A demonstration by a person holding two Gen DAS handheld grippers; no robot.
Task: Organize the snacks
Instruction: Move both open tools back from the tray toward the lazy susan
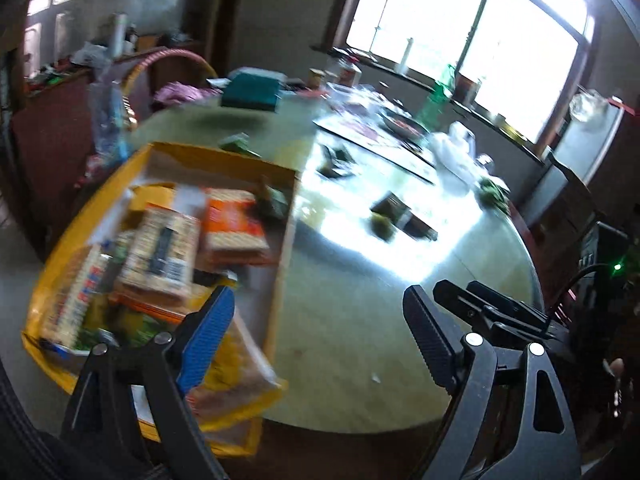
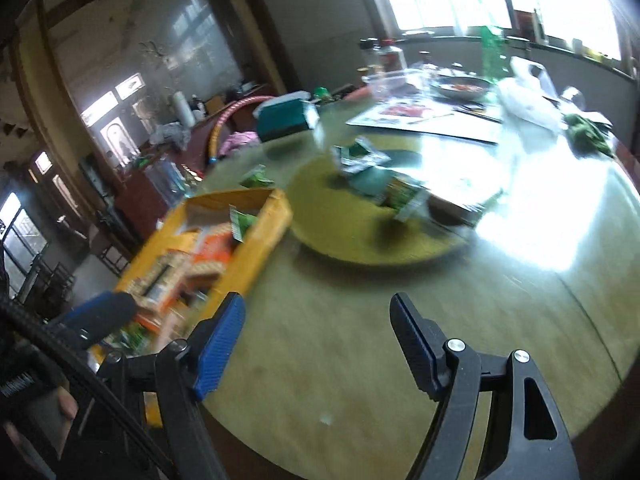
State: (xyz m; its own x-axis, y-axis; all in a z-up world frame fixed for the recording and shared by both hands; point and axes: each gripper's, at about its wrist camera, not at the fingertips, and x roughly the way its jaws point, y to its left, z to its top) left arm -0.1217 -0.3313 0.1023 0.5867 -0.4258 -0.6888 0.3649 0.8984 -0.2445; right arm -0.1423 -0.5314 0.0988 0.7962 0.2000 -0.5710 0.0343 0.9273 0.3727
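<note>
A yellow cardboard box (image 1: 224, 158) sits at the table's left edge, holding several snack packs, among them an orange pack (image 1: 234, 226) and a beige cracker pack (image 1: 164, 252). The box also shows in the right wrist view (image 2: 260, 236). My left gripper (image 1: 320, 320) is open and empty, low over the table beside the box's right wall. My right gripper (image 2: 318, 328) is open and empty above the bare table front. Green snack packets (image 2: 360, 158) lie on the turntable (image 2: 360, 248); one more green packet (image 2: 258, 178) lies behind the box. Small dark packets (image 1: 390, 210) lie mid-table.
The round table (image 1: 360, 360) carries a teal box (image 1: 252, 90), a placemat (image 2: 432, 122), a bowl (image 2: 460, 86), a green bottle (image 2: 492, 54), a white plastic bag (image 2: 528, 98) and jars at the back. A hoop (image 2: 228, 118) and cluttered sideboard stand at left.
</note>
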